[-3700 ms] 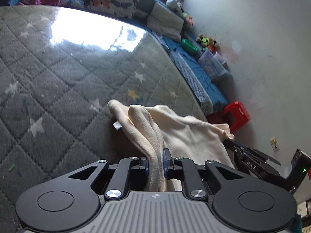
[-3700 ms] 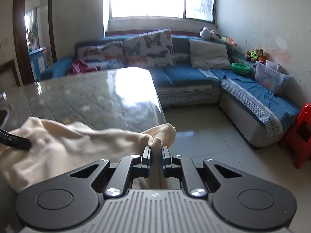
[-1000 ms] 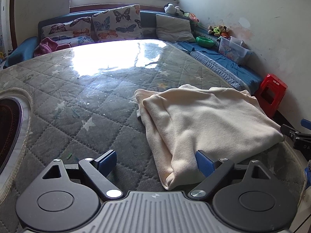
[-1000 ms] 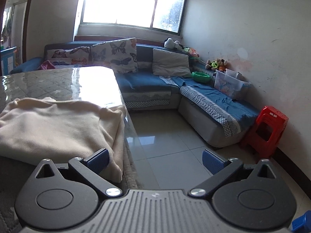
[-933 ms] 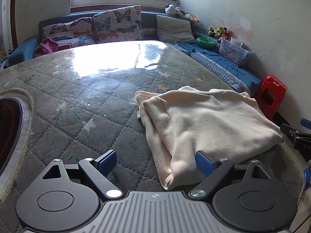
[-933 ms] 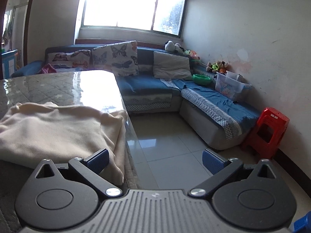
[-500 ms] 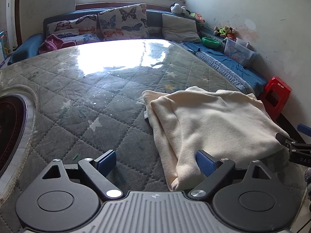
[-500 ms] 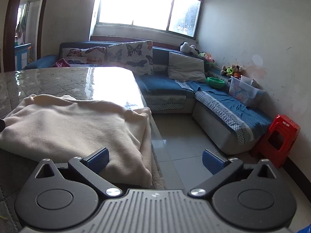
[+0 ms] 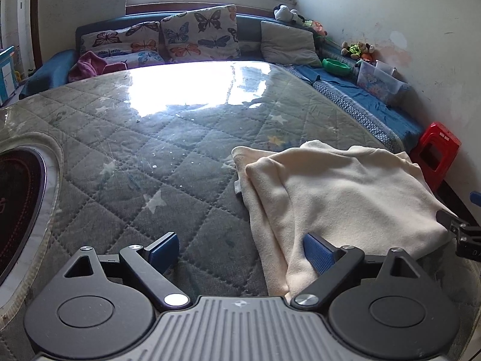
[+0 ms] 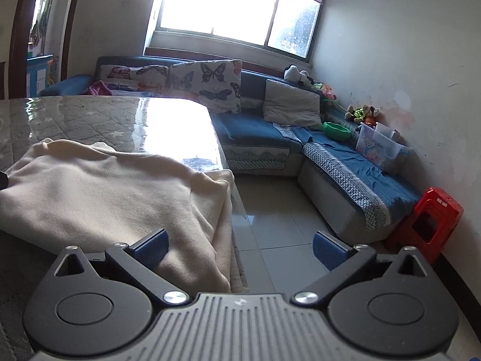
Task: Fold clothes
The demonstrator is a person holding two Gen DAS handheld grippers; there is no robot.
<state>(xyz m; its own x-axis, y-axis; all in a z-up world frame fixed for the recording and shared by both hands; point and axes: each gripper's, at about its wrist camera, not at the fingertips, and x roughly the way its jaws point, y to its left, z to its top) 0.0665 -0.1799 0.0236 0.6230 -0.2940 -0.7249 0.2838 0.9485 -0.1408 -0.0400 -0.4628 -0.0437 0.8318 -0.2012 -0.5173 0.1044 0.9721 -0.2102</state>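
Left gripper [image 9: 242, 252] is seen spread wide at the frame's bottom, empty; the folded cream garment [image 9: 339, 198] is laid at right on the quilted surface [image 9: 126, 162]. Right gripper [image 10: 239, 248] is likewise spread, empty, with the garment [image 10: 99, 192] at left.

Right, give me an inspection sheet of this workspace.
Surface: quilted grey table cover under glossy film, window glare.
Job's things: cream garment folded, lying at the table's right edge.
Clutter: dark round inset at left.
Grippers: left gripper open, empty; right gripper open, empty.
Cables: nothing seen.
Surroundings: blue corner sofa, butterfly cushions, red stool, green bowl.
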